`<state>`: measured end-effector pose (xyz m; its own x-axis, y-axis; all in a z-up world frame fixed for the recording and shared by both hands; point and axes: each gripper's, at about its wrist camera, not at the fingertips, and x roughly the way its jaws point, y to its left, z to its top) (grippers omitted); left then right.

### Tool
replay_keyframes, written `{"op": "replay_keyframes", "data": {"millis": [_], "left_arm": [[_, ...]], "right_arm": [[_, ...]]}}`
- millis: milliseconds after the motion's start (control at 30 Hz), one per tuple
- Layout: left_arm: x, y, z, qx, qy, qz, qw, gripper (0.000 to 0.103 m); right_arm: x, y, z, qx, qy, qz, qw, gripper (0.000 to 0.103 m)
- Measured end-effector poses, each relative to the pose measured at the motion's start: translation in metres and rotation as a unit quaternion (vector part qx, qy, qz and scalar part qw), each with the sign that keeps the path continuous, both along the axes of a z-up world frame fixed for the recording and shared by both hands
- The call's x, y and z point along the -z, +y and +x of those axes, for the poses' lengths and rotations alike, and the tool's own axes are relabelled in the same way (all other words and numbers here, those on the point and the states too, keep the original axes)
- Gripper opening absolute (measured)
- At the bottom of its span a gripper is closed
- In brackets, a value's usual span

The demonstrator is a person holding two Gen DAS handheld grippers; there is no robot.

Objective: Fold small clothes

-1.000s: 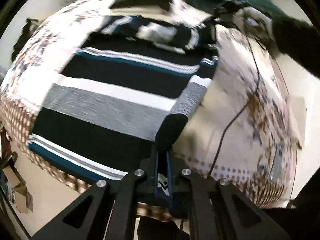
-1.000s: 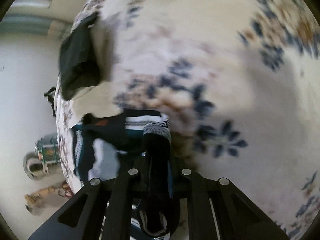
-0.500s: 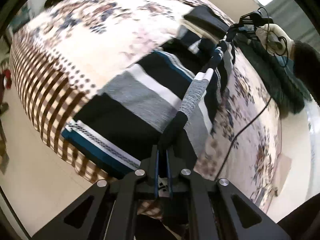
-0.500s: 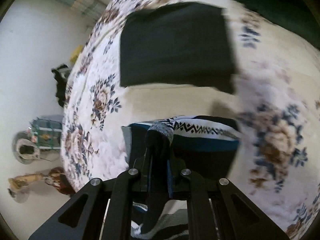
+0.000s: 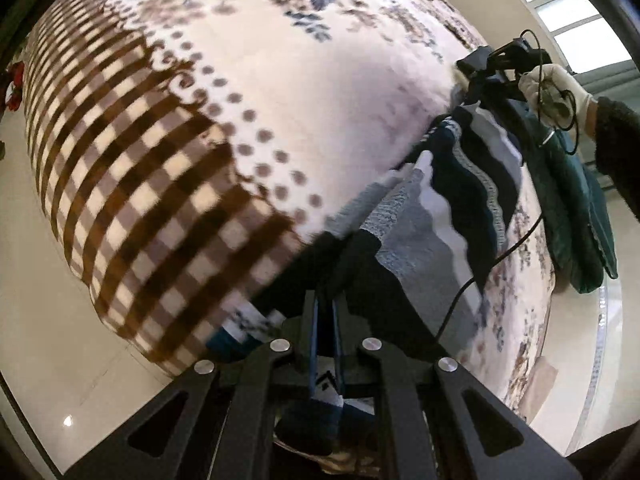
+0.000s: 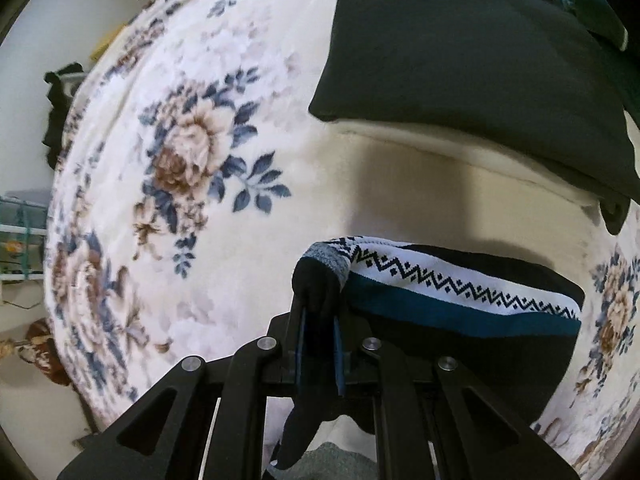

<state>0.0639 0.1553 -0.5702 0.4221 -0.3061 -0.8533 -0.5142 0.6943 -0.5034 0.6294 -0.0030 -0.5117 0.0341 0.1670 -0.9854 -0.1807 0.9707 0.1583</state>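
Both grippers have the striped sweater [image 5: 460,200] pinched: the left gripper [image 5: 325,316] has its jaws clamped on a dark edge, the right gripper [image 6: 318,320] has its jaws closed on a black corner. The sweater hangs between them over the floral blanket [image 6: 192,152], near a folded black garment [image 6: 460,60].

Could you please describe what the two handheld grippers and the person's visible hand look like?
Both the left gripper and right gripper have matte black angular linkages with silver bolts and blue-lined fingers. The hand wears a white glove below a dark sleeve, and a thin black cable trails down.
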Motion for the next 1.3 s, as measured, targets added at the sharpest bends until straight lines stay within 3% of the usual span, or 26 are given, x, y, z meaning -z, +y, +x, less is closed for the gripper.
{"op": "replay_keyframes", "data": {"millis": [200,300,333,400,467,600,733,900,1033,1167,1300], "left_arm": [[0.035,0.010,0.009,0.009,0.031,-0.026,0.9991,0.005],[0.035,0.018,0.007,0.001,0.044,-0.047,0.9979,0.009],[0.031,0.022,0.003,-0.006,0.048,-0.049,0.9976,0.010],[0.023,0.032,-0.006,-0.024,0.065,-0.041,0.9967,0.025],[0.018,0.043,-0.016,-0.042,0.070,-0.044,0.9957,0.054],[0.006,0.060,-0.031,-0.073,0.080,-0.041,0.9932,0.058],[-0.014,0.053,-0.017,-0.059,0.075,-0.028,0.9950,0.058],[-0.045,0.026,0.039,-0.007,0.045,-0.005,0.9989,0.058],[-0.070,0.008,0.114,0.044,-0.001,0.008,0.9990,0.059],[-0.074,-0.007,0.212,0.102,-0.040,0.018,0.9938,0.059],[-0.063,-0.020,0.312,0.154,-0.062,0.026,0.9858,0.059]], "right_arm": [[0.028,0.009,0.006,0.008,0.011,-0.029,0.999,0.011],[0.037,0.006,0.009,0.011,0.026,-0.027,0.999,0.012],[0.036,0.004,0.009,0.013,0.029,-0.022,0.999,0.019],[0.032,-0.002,0.008,0.019,0.043,-0.001,0.999,0.029],[0.021,-0.012,0.001,0.016,0.054,0.029,0.998,0.048],[-0.010,-0.049,-0.037,0.013,0.050,0.081,0.995,0.050],[-0.025,-0.096,-0.105,0.005,0.052,0.087,0.995,0.053],[-0.015,-0.168,-0.206,0.024,0.090,0.101,0.990,0.053],[0.001,-0.216,-0.251,0.066,0.108,0.123,0.984,0.053],[0.006,-0.256,-0.254,0.128,0.094,0.159,0.974,0.053],[0.011,-0.277,-0.216,0.181,0.064,0.192,0.963,0.053]]}}
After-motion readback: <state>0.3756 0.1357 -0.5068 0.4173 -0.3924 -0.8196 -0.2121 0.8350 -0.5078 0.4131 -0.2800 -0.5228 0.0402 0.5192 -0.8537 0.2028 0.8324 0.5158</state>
